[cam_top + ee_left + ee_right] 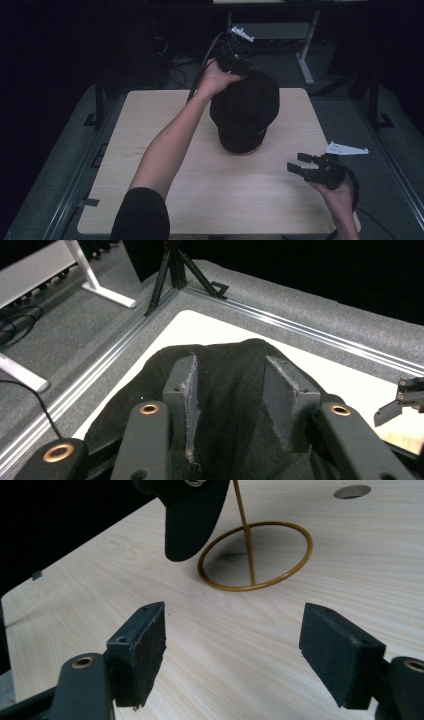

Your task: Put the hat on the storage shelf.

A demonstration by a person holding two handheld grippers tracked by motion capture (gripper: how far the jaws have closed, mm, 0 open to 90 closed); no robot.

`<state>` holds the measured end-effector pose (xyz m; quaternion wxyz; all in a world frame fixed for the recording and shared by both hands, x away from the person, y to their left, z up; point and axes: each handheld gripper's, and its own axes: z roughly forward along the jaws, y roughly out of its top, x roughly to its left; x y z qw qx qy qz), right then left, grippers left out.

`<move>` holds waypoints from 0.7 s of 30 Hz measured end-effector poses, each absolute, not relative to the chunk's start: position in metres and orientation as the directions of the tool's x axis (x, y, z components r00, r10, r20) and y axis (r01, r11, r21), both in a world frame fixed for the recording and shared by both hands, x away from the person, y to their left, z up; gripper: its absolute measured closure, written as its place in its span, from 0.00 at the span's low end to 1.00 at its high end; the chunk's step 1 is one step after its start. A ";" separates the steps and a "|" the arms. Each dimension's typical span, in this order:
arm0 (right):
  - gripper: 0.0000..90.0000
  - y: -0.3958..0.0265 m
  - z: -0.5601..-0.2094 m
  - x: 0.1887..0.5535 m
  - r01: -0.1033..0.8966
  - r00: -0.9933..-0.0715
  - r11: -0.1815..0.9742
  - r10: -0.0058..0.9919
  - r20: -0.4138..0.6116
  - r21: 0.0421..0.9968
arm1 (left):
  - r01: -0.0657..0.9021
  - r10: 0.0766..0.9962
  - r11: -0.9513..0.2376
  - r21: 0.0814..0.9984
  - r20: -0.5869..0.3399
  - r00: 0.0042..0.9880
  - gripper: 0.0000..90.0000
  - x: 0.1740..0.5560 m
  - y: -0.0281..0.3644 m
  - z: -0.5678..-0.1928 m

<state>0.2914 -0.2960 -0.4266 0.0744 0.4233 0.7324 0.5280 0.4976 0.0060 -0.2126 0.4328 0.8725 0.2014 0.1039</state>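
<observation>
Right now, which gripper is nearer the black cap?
Left. The left gripper is at the black cap, at its far edge, jaws around the fabric. The right gripper hangs open over the table, apart from the cap.

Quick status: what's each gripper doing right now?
Left gripper: closed on the black cap's fabric.
Right gripper: open, empty, above the table.

A dim lab or test room, not a home; a bare light-wood table [150, 150] stands on grey carpet [75, 330], ringed by metal floor rails [300, 327], black stands [172, 270], loose cables [175, 67], and a white-legged desk [305, 55].
</observation>
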 end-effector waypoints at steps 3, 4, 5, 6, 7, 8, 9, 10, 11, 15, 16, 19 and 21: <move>0.28 -0.297 -0.428 0.291 0.546 -0.623 0.085 0.707 0.336 0.834 | 0.259 0.445 -0.539 0.801 0.011 0.895 0.59 0.494 0.011 -0.211; 0.28 -0.297 -0.428 0.291 0.546 -0.620 0.085 0.710 0.334 0.834 | 0.262 0.442 -0.527 0.809 -0.002 0.897 0.59 0.493 0.013 -0.211; 0.28 -0.297 -0.428 0.291 0.542 -0.621 0.086 0.712 0.330 0.836 | 0.262 0.441 -0.520 0.813 -0.007 0.898 0.58 0.492 0.016 -0.211; 0.28 -0.297 -0.428 0.291 0.541 -0.620 0.084 0.712 0.329 0.837 | 0.262 0.441 -0.518 0.815 -0.008 0.898 0.57 0.491 0.018 -0.211; 0.28 -0.297 -0.428 0.291 0.542 -0.618 0.083 0.714 0.329 0.836 | 0.267 0.443 -0.516 0.814 -0.013 0.896 0.57 0.490 0.019 -0.211; 0.28 -0.296 -0.428 0.291 0.541 -0.617 0.085 0.716 0.326 0.837 | 0.270 0.445 -0.513 0.815 -0.016 0.895 0.57 0.489 0.022 -0.211; 0.28 -0.296 -0.428 0.290 0.541 -0.617 0.088 0.718 0.323 0.837 | 0.268 0.446 -0.511 0.817 -0.015 0.895 0.56 0.489 0.024 -0.211; 0.28 -0.296 -0.428 0.290 0.541 -0.617 0.090 0.719 0.321 0.836 | 0.268 0.446 -0.509 0.818 -0.015 0.895 0.56 0.488 0.026 -0.211; 0.28 -0.296 -0.428 0.290 0.542 -0.616 0.091 0.719 0.321 0.836 | 0.269 0.449 -0.504 0.821 -0.016 0.893 0.55 0.486 0.028 -0.210; 0.26 -0.294 -0.429 0.290 0.548 -0.608 0.108 0.733 0.306 0.829 | 0.275 0.444 -0.505 0.818 -0.027 0.895 0.54 0.482 0.037 -0.209; 0.26 -0.294 -0.430 0.290 0.547 -0.607 0.112 0.735 0.301 0.830 | 0.272 0.441 -0.509 0.817 -0.023 0.897 0.54 0.480 0.039 -0.209; 0.26 -0.294 -0.430 0.289 0.547 -0.605 0.119 0.741 0.293 0.829 | 0.262 0.444 -0.507 0.821 -0.011 0.896 0.53 0.474 0.046 -0.209; 0.26 -0.294 -0.430 0.289 0.544 -0.603 0.114 0.742 0.293 0.831 | 0.265 0.445 -0.503 0.823 -0.016 0.895 0.52 0.472 0.051 -0.209</move>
